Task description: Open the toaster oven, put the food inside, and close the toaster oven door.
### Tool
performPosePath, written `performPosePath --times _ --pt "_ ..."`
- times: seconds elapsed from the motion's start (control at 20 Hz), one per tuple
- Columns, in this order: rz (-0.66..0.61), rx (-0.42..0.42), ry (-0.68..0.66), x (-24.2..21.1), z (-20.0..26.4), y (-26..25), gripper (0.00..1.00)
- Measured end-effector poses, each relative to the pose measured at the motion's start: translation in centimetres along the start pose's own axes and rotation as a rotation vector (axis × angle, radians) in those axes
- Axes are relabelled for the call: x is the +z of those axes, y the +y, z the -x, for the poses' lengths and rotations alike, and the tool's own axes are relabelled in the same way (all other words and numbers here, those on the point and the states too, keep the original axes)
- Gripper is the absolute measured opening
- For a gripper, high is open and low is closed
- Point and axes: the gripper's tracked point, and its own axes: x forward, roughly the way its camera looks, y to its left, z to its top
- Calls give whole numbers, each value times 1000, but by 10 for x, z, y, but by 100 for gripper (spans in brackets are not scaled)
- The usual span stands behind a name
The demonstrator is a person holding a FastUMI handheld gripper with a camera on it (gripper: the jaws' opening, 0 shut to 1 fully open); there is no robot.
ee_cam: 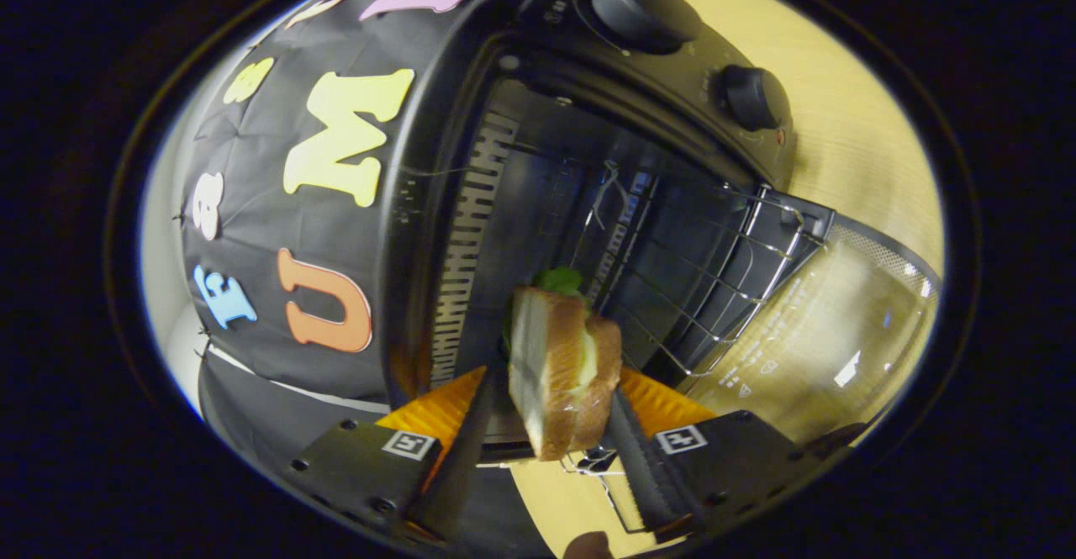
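Currently the loading step is in hand: the toaster oven (588, 164) stands with its glass door (832, 332) dropped open, and the jaws of the gripper (559, 424) are closed on a sandwich (559, 374), held just before the cavity. Next, the sandwich likely needs advancing onto the wire rack (714, 290), then release. The oven rests on a pale wooden surface (857, 122).

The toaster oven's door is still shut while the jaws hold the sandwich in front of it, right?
Not quite: the gripper view shows the toaster oven door already open, with the wire rack visible inside. The gripper does hold the sandwich between its jaws, just before the opening.
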Motion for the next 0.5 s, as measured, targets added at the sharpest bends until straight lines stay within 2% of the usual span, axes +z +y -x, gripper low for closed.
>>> performPosePath --times 0.05,0.3,0.5 --pt "29 -6 12 -3 7 2 85" --pt "175 -94 82 -19 32 -4 87" --pt "279 -145 88 -19 54 -8 90"
